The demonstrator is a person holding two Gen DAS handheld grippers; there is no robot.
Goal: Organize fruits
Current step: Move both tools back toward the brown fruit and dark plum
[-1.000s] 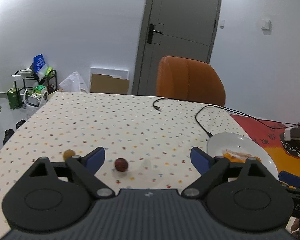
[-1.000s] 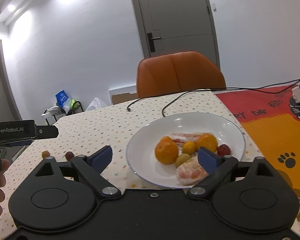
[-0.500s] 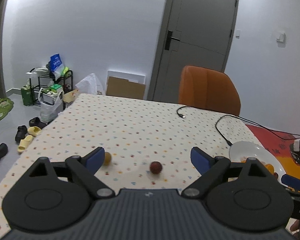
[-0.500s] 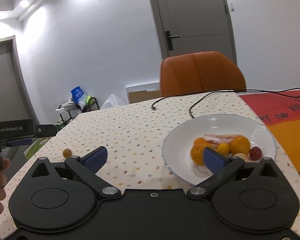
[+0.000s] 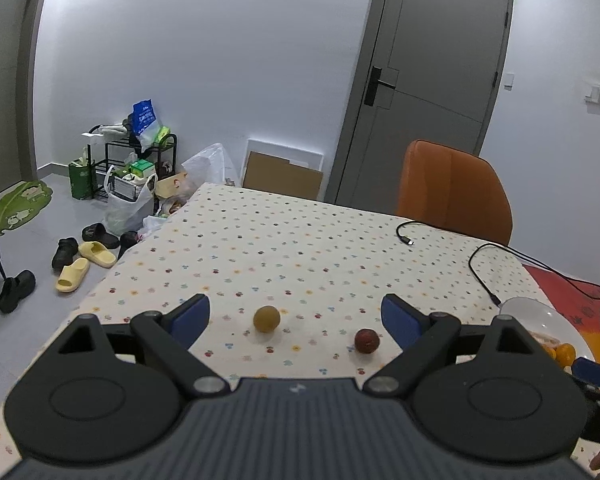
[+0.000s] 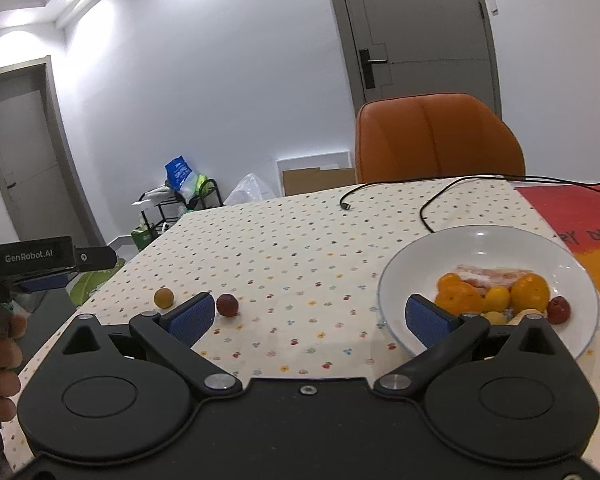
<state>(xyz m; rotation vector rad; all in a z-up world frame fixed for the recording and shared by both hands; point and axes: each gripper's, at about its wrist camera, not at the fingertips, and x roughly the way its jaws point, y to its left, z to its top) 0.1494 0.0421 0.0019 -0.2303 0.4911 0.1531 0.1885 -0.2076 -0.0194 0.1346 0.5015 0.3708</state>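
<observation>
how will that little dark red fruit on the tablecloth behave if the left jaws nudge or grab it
The dark red fruit looks round and smooth, so a sideways nudge would probably send it rolling across the flat tablecloth. It is small beside the open left gripper, so likely light. Its glossy skin may slip unless the jaws close centred on it.

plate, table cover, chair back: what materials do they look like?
White plate: looks like glazed ceramic, glossy, with a bright light spot on the rim; melamine not ruled out.
Table cover: probably printed cloth or vinyl, matte, lying flat with small flower dots.
Orange chair back: likely leather or faux leather, with a smooth soft sheen and a padded centre seam.
</observation>
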